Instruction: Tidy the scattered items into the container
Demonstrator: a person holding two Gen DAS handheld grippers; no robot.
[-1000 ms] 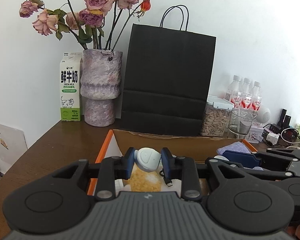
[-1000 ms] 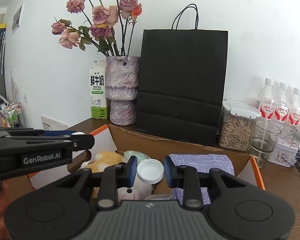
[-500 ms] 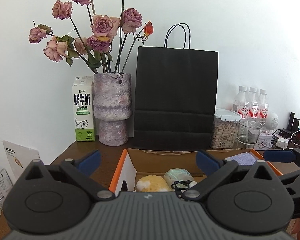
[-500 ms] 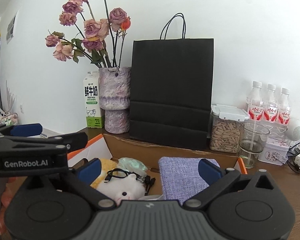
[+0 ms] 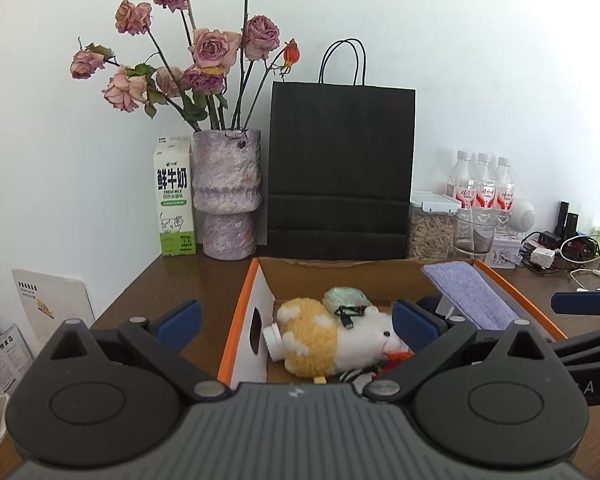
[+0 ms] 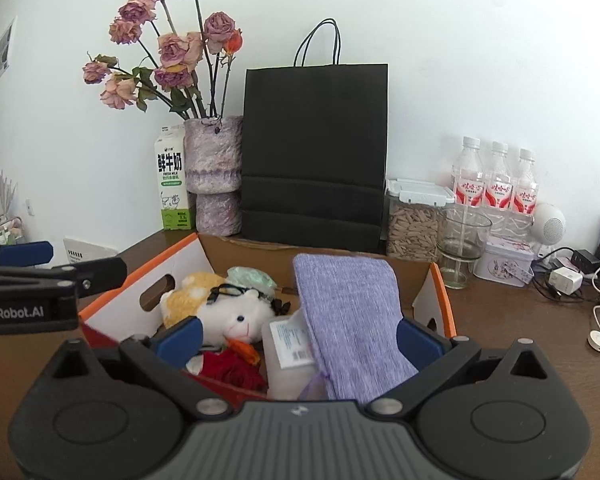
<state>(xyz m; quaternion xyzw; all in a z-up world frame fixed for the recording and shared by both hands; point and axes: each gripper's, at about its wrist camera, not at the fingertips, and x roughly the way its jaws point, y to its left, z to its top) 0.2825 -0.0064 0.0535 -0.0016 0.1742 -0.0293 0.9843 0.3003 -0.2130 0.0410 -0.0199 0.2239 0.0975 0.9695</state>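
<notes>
An orange-rimmed cardboard box [image 5: 240,312] [image 6: 444,300] stands on the brown table. Inside lie a yellow-and-white plush toy [image 5: 324,336] [image 6: 236,312], a black cable [image 5: 350,314] across it, a pale green round item [image 5: 346,298], a white-capped bottle [image 5: 274,342], a red flower [image 6: 232,372] and a purple cloth [image 5: 468,292] [image 6: 348,312] leaning on the right wall. My left gripper [image 5: 296,322] hangs open and empty in front of the box's left half. To its right, my right gripper [image 6: 298,340] is also open and empty.
Behind the box stand a milk carton [image 5: 174,200], a vase of dried roses [image 5: 226,196] and a black paper bag [image 5: 340,168]. Right of them are a seed jar [image 6: 412,220], a glass [image 6: 462,240], water bottles [image 6: 496,184], a tin and loose chargers and cables [image 6: 564,280].
Both grippers were shut, the left on a white-and-blue round item with the cable, the right on the white-capped bottle. Both have opened wide and drawn back from the box.
</notes>
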